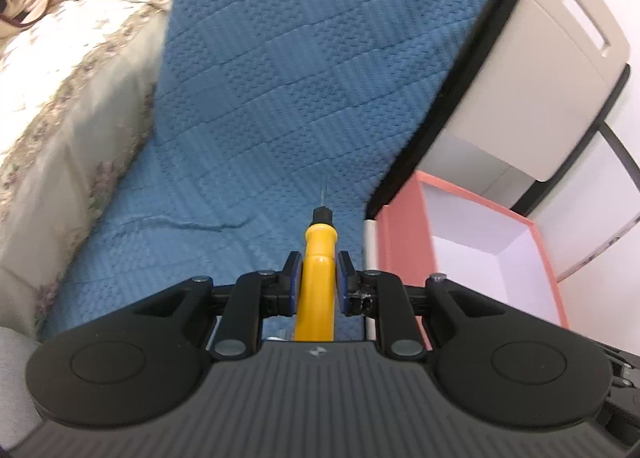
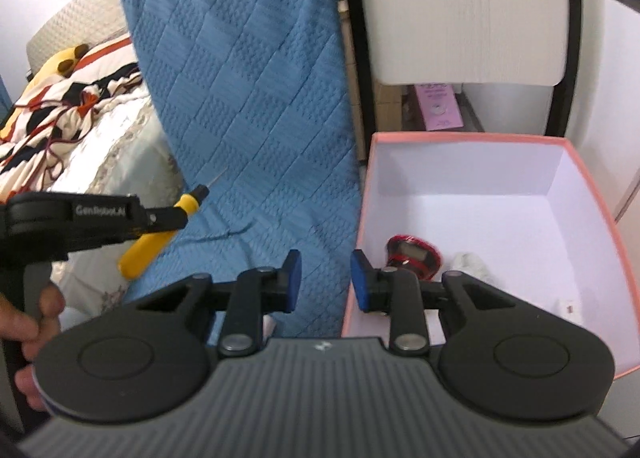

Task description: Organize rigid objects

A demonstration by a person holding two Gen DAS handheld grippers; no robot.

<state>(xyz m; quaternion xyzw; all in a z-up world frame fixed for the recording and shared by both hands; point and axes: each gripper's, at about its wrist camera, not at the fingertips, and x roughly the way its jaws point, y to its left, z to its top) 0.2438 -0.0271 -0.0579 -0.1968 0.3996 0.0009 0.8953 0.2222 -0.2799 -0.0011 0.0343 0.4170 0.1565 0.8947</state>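
My left gripper [image 1: 319, 270] is shut on a yellow screwdriver [image 1: 318, 246] with a black collar and thin metal tip, held above the blue quilted blanket [image 1: 304, 77]. The right wrist view shows the same screwdriver [image 2: 188, 203] in the left gripper [image 2: 176, 217], off to the left. My right gripper [image 2: 326, 274] is open and empty, hovering by the left wall of the pink box [image 2: 592, 185]. The box has a white inside and holds a red and black round device [image 2: 414, 256] and a white object [image 2: 472, 264]. The box also shows in the left wrist view [image 1: 404, 234], at the right.
A bed with floral sheets [image 1: 68, 69] lies left of the blanket. A beige cabinet [image 1: 532, 69] stands behind the box. A white panel in a black frame [image 2: 468, 9] stands behind the box in the right wrist view. A patterned quilt and a yellow plush toy [image 2: 60, 61] lie on the bed.
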